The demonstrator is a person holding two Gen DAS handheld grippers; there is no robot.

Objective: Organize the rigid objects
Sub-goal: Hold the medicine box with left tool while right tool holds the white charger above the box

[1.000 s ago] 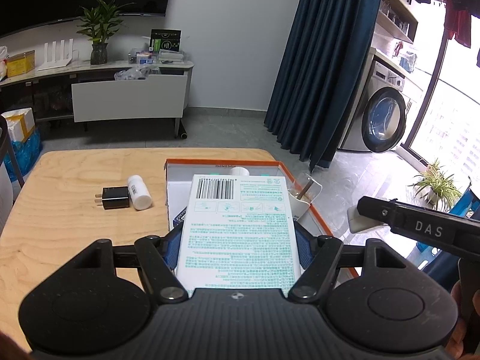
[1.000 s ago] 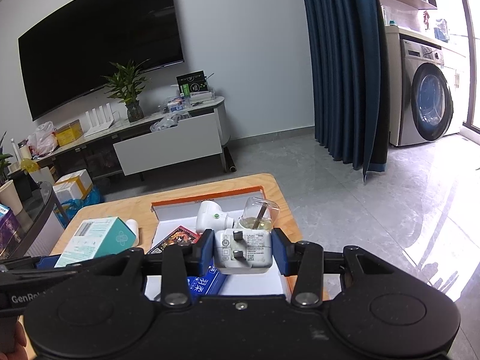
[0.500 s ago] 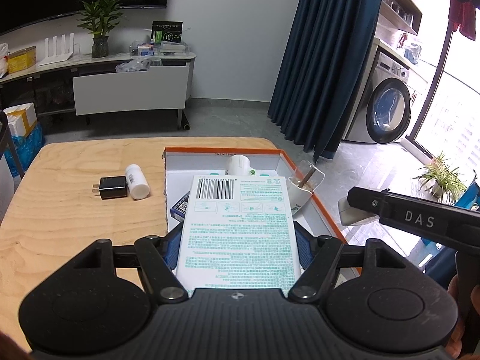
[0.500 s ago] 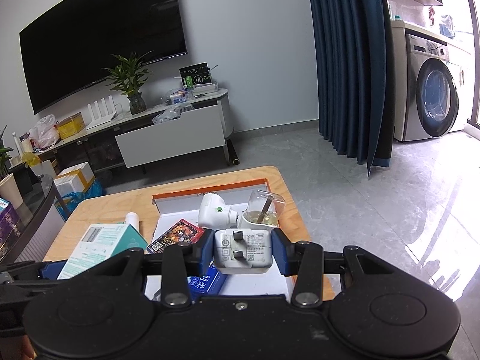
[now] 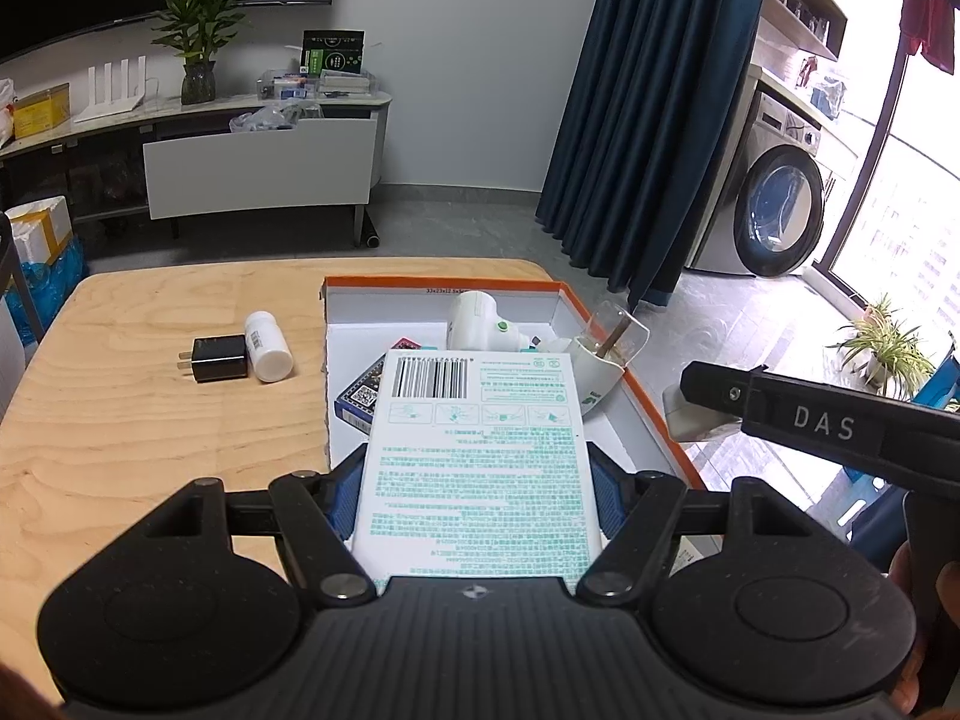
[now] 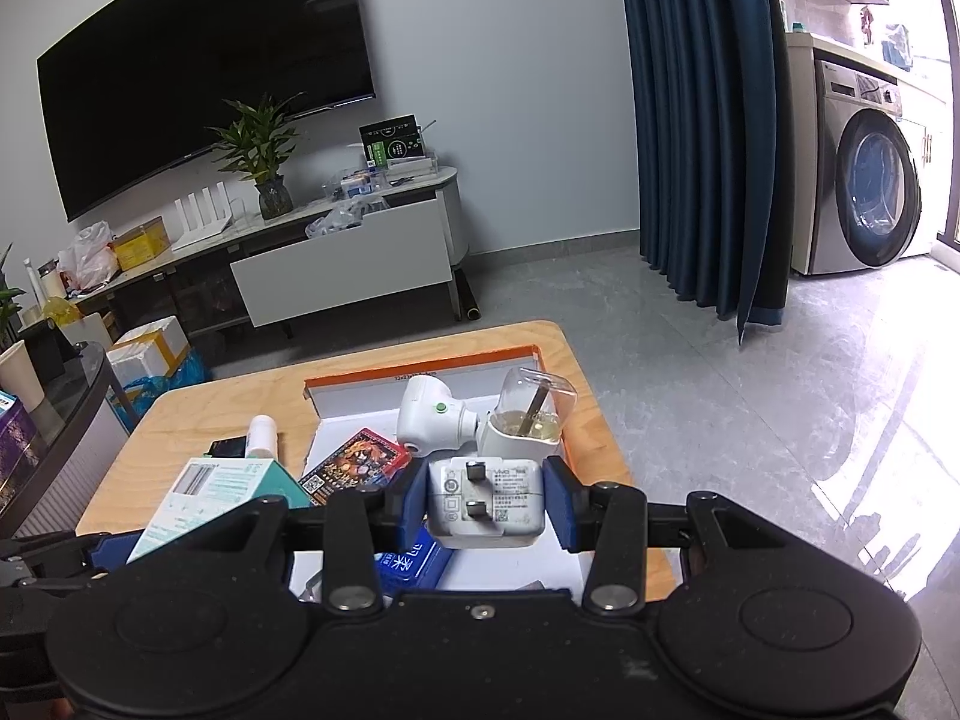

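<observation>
Both jaws we see clamped: left gripper (image 5: 477,495) wide around a white box (image 5: 480,462) at lower centre; right gripper (image 6: 486,504) narrower on a white charger (image 6: 487,504), above the tray (image 6: 420,373).

A white carton (image 5: 477,468) printed in teal, barcode at its far end, hangs clamped above the orange-rimmed box (image 5: 651,402). A white charger (image 6: 486,503), prongs facing back, is held over it too. Inside lie a white nebulizer (image 6: 433,425), its clear-domed cup (image 6: 528,420) and a card deck (image 6: 360,465). On the wooden table beside sit a black charger (image 5: 216,358) and a white bottle (image 5: 267,346), touching.
</observation>
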